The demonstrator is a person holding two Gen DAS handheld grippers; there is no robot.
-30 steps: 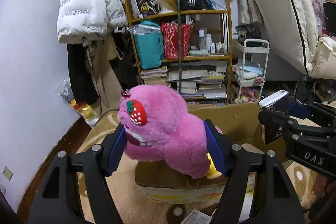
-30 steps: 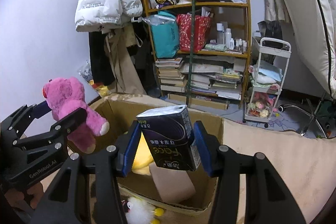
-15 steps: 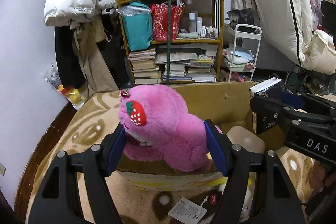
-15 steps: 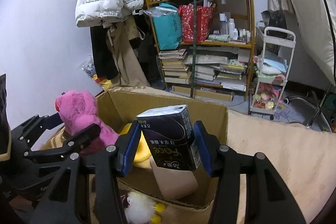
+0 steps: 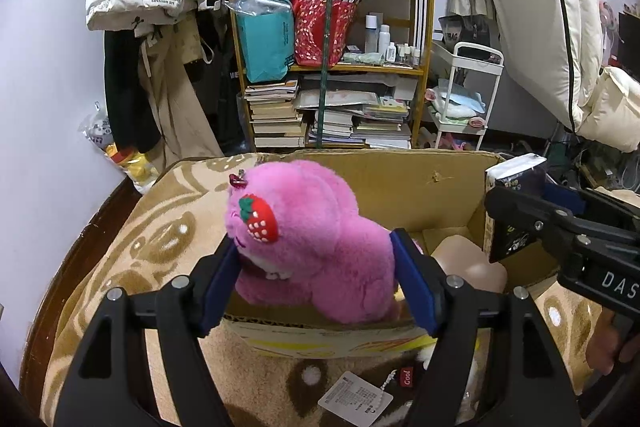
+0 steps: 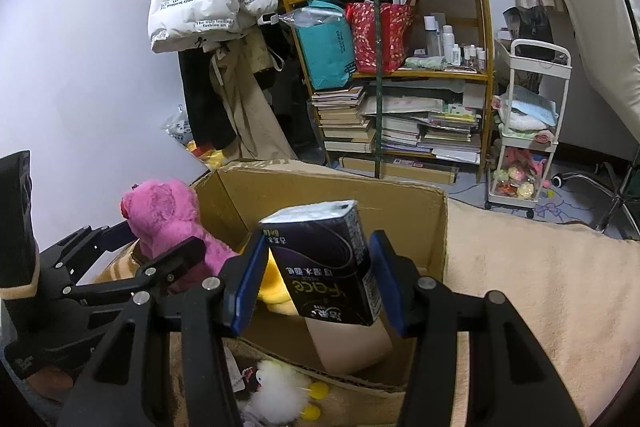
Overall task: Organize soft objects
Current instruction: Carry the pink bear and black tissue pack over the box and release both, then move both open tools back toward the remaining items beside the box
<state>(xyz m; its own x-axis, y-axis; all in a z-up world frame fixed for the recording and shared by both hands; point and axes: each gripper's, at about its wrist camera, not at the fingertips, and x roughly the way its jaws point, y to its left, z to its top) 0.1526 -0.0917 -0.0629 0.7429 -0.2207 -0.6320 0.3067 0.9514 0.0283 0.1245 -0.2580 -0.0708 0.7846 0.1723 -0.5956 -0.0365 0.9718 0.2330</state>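
My left gripper (image 5: 316,279) is shut on a pink plush bear (image 5: 308,239) with a strawberry on its ear, held over the near rim of an open cardboard box (image 5: 400,179). The bear also shows in the right wrist view (image 6: 168,219). My right gripper (image 6: 316,279) is shut on a dark tissue pack (image 6: 328,259), held above the same box (image 6: 332,195); the pack shows at the right in the left wrist view (image 5: 514,211). Inside the box lie a yellow soft thing (image 6: 272,287) and a beige soft thing (image 6: 348,343).
A white fluffy toy (image 6: 276,391) and a paper tag (image 5: 356,399) lie on the patterned rug (image 5: 120,267) in front of the box. A cluttered shelf (image 5: 332,67), hanging coats (image 5: 160,39) and a white cart (image 5: 464,99) stand behind.
Both grippers have come lower and closer to the box with their loads. The bear now sits over the box's near rim and the tissue pack hangs lower over the opening.
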